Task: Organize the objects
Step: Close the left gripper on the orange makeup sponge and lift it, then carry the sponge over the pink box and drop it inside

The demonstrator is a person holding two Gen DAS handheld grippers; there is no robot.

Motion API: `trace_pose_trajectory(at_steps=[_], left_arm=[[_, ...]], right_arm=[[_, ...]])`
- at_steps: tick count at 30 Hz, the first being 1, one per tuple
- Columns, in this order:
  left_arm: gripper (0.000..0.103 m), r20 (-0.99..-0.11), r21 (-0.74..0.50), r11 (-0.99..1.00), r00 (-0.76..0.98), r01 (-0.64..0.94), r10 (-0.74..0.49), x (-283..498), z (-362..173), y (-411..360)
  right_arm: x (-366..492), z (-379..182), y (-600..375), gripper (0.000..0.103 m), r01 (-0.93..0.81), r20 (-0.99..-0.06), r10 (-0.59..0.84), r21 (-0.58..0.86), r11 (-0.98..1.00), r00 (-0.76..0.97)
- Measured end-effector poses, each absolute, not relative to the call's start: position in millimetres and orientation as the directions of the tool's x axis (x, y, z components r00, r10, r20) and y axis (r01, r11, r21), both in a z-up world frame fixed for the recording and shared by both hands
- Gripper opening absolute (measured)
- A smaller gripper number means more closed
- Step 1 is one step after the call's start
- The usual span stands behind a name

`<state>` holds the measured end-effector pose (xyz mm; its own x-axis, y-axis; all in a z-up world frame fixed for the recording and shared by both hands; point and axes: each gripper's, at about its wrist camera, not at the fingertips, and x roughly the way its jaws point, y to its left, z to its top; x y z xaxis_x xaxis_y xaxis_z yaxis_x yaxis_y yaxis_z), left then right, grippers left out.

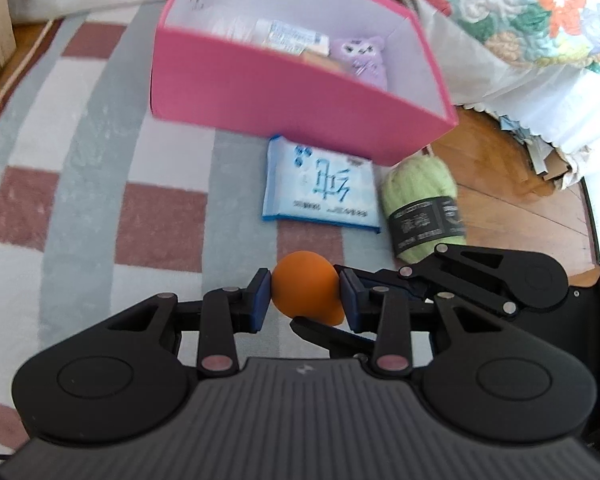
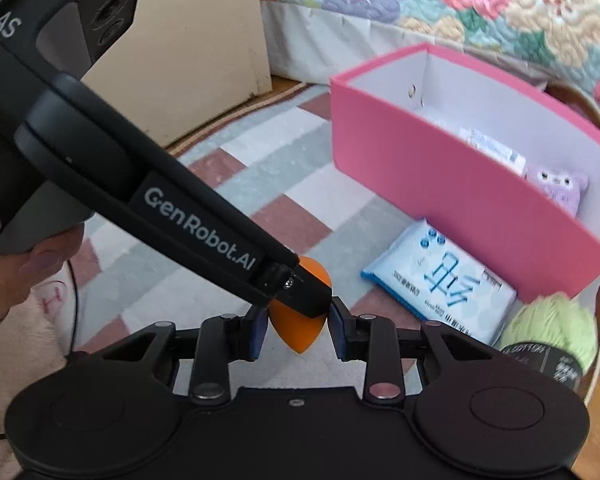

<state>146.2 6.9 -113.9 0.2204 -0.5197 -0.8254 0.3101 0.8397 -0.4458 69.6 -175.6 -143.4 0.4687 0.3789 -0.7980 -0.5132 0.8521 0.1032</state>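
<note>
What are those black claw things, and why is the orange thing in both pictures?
They are two grabbers that a person carries, one in each hand; you can see a hand holding one. Each has a camera looking along its jaws. One picture comes from the left gripper, the other from the right gripper. Both are shut on the same orange sponge, so you see it twice. A pack of tissues lies on the checked rug, with green yarn at the rug's edge. Behind them is a pink box with a purple plush toy inside.
</note>
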Motion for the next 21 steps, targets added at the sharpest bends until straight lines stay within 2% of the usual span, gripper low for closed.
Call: trace_pose_trajectory(at_steps=[4, 12, 21], left_arm=[[0.036, -0.823, -0.412, 0.842, 0.254, 0.348, -0.508, 150, -75, 8], [0.036, -0.742, -0.415, 0.826, 0.384, 0.381, -0.550, 173, -3, 18], [0.036, -0.702, -0.380, 0.835, 0.464, 0.398, -0.541, 238, 26, 3]], right_arm=[[74, -114, -178, 0.039, -0.512, -0.768, 0.400, 0.109, 0.852, 0.501], [95, -56, -192, 0.040, -0.479, -0.651, 0.443, 0.136, 0.867, 0.617], [157, -36, -202, 0.039, -0.430, -0.570, 0.453, 0.186, 0.884, 0.686]])
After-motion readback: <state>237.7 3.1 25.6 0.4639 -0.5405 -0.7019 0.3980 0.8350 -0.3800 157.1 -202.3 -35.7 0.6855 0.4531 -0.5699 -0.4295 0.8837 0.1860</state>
